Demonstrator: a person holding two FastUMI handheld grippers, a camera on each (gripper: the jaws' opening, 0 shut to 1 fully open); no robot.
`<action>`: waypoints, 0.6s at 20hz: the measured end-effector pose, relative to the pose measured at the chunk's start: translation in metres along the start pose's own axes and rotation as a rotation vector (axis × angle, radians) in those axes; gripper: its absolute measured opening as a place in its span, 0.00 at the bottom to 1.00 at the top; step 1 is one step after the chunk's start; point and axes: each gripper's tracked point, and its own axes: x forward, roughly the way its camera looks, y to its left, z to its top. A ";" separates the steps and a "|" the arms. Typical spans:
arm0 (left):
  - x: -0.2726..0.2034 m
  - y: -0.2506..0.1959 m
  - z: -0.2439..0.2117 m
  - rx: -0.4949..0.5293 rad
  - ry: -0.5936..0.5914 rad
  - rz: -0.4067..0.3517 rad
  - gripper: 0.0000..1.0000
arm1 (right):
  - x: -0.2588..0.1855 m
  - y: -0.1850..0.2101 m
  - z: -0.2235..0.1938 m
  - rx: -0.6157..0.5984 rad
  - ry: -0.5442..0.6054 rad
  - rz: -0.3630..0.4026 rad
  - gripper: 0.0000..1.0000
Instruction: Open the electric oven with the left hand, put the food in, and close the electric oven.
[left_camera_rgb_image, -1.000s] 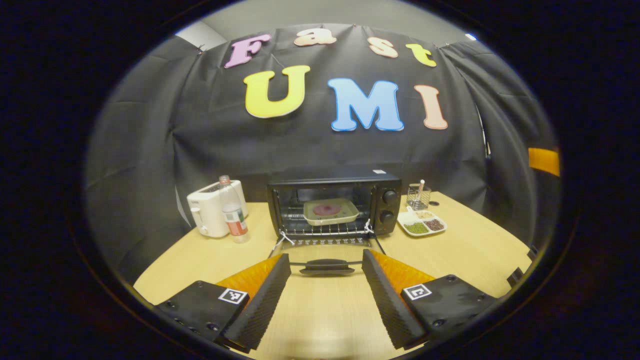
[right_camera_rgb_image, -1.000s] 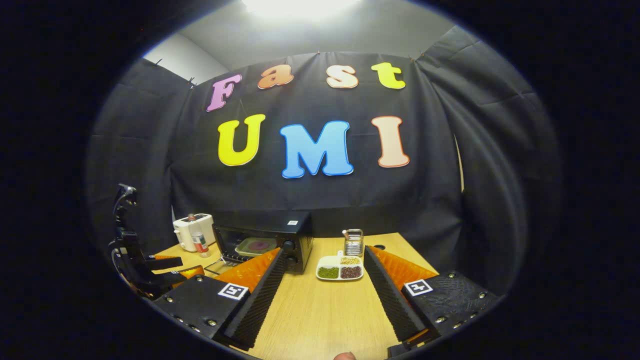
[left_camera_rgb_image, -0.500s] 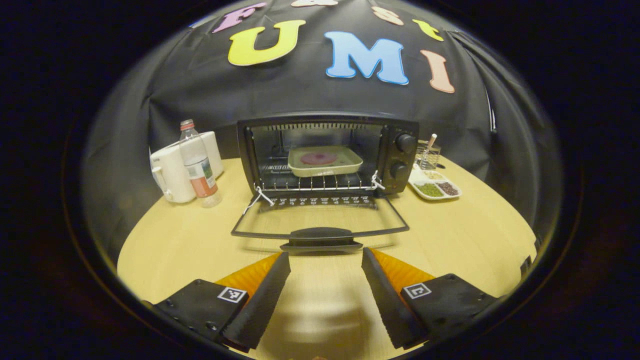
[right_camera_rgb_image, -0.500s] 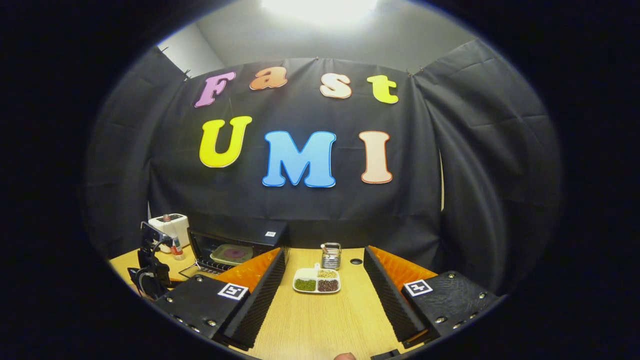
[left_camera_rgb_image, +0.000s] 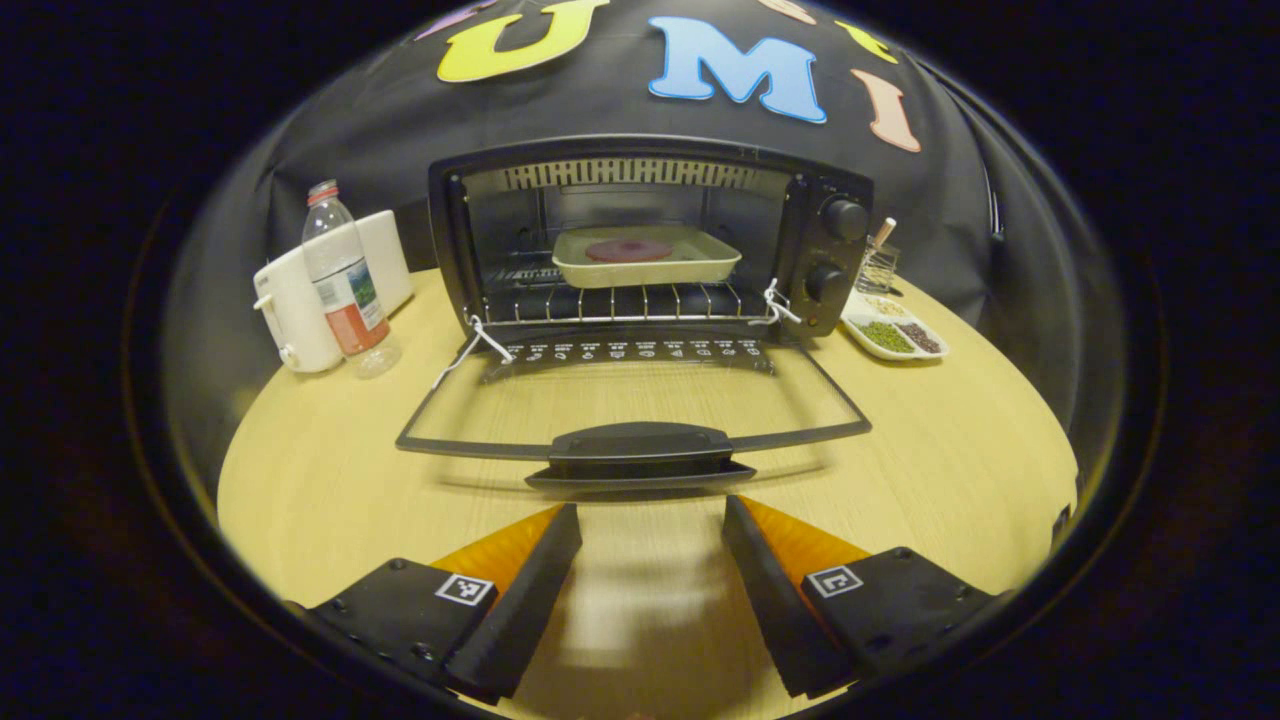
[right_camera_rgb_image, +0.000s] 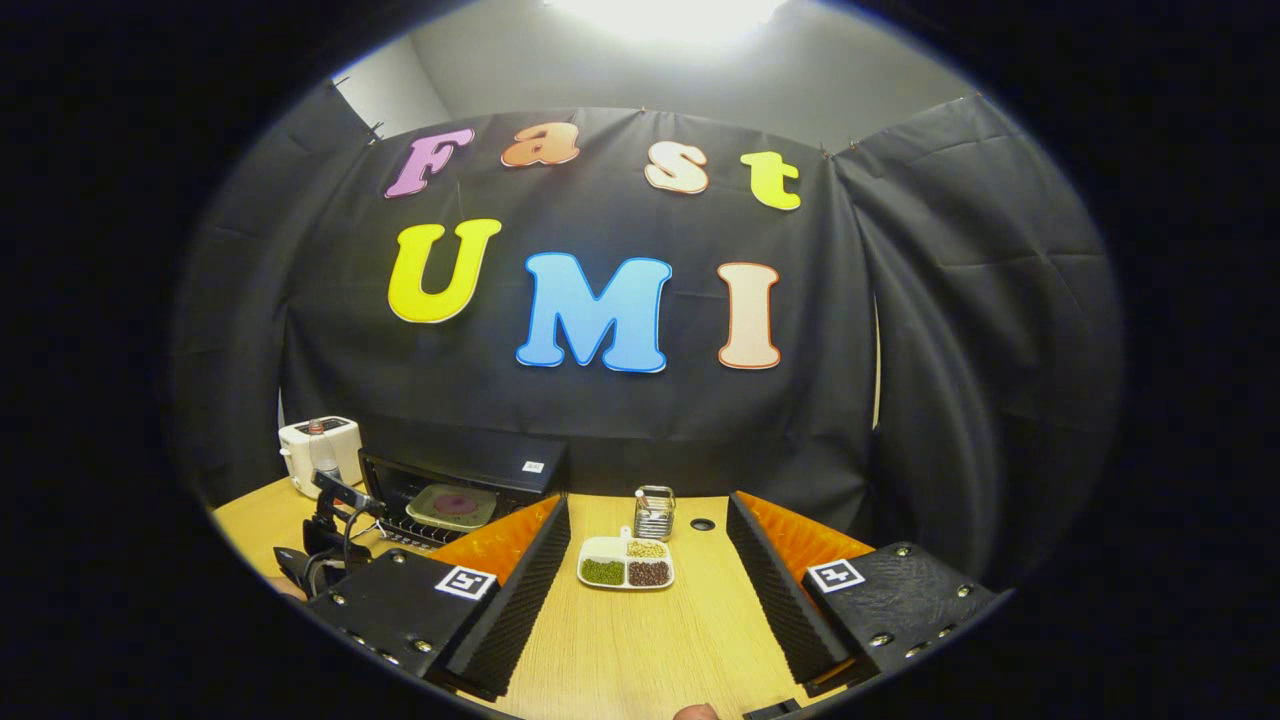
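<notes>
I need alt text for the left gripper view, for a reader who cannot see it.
An electric oven stands on a wooden table with its door folded down flat and a tray of food on the rack inside. The open left hand-held gripper points at the door handle.

I see the black electric oven (left_camera_rgb_image: 650, 240) standing at the far middle of the wooden table, its glass door (left_camera_rgb_image: 635, 400) folded down flat toward me with the handle (left_camera_rgb_image: 640, 445) at the near edge. Inside, on the wire rack (left_camera_rgb_image: 620, 300), my food sits level as a pale rectangular tray (left_camera_rgb_image: 645, 258) with a round dark-red piece (left_camera_rgb_image: 628, 249) in its middle. Two knobs (left_camera_rgb_image: 843, 218) sit one above the other on the oven's right panel.
</notes>
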 end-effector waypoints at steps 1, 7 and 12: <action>0.004 0.001 0.003 0.010 -0.003 0.005 0.98 | 0.001 0.003 0.000 -0.004 -0.004 0.002 0.98; 0.003 0.001 0.005 -0.005 -0.021 0.019 0.97 | 0.006 0.010 0.003 -0.028 -0.023 -0.019 0.98; -0.020 0.000 0.028 -0.030 -0.098 0.009 0.97 | 0.009 0.016 -0.001 0.030 -0.020 0.013 0.98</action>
